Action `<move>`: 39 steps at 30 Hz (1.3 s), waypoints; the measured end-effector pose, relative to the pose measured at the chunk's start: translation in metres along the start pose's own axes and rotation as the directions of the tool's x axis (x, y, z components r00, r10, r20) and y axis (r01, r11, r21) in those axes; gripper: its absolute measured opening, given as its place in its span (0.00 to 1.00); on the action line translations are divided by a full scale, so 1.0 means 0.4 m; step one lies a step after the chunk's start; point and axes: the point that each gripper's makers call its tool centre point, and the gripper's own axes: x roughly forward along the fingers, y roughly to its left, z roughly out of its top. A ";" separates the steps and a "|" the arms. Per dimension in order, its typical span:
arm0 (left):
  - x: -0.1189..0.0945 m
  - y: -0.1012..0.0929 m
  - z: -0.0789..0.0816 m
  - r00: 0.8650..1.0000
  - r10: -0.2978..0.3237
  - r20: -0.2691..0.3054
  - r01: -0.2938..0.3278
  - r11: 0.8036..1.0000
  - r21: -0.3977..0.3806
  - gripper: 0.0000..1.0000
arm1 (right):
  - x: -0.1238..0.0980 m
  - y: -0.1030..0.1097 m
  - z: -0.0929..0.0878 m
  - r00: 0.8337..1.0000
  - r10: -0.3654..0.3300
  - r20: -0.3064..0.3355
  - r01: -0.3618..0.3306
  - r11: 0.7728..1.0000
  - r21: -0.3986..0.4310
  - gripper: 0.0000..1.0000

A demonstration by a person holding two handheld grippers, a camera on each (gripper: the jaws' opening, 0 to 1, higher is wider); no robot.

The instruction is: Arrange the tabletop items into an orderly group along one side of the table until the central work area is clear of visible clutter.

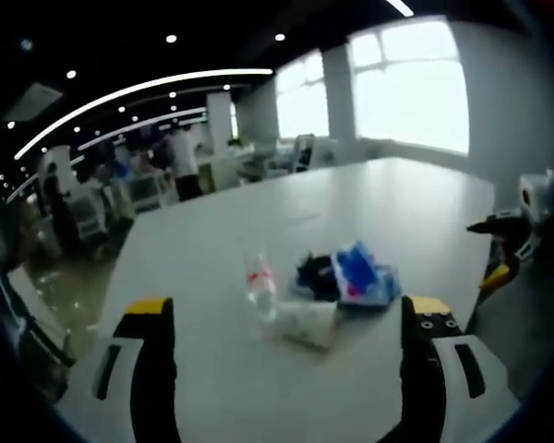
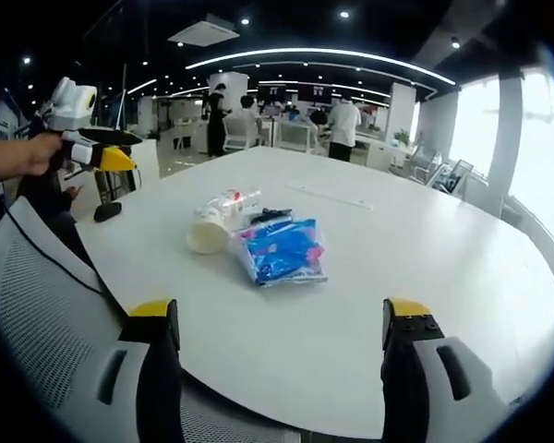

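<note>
- In the middle of the white table (image 2: 425,277) sits a small heap: a paper cup (image 2: 206,233) on its side, a clear bottle (image 2: 233,200), a blue packet (image 2: 282,251) and a dark thing (image 2: 270,216) you can't make out.
- Your left gripper (image 1: 282,332) and right gripper (image 2: 277,332) both have their jaws spread wide. They hold nothing.
- You look to be at the start. Nothing is moved to a side yet.
- Next, reach in and pinch one thing, maybe the cup.
- There is lots of bare table all around. A chair (image 2: 46,305) sits close to the near edge.
</note>
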 end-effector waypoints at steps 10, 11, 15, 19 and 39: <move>0.047 0.032 0.009 1.000 -0.010 -0.013 0.010 1.000 -0.002 0.99 | 0.001 0.001 -0.005 1.000 0.002 -0.014 -0.002 1.000 0.000 0.91; 0.052 0.036 0.013 1.000 -0.011 -0.012 0.011 1.000 -0.002 0.99 | 0.002 0.000 -0.004 1.000 0.001 -0.012 -0.001 1.000 0.000 0.91; 0.074 0.052 0.017 1.000 -0.009 -0.016 0.009 1.000 -0.005 0.99 | 0.002 0.000 -0.005 1.000 0.001 -0.014 -0.001 1.000 -0.001 0.92; 0.093 0.062 0.024 1.000 -0.007 -0.015 0.007 1.000 -0.010 0.99 | 0.002 -0.001 -0.005 1.000 -0.001 -0.013 0.002 1.000 0.003 0.92; 0.162 0.096 0.010 0.999 -0.002 -0.050 0.001 1.000 -0.021 0.97 | 0.004 -0.003 -0.004 1.000 -0.004 -0.012 0.004 1.000 0.003 0.91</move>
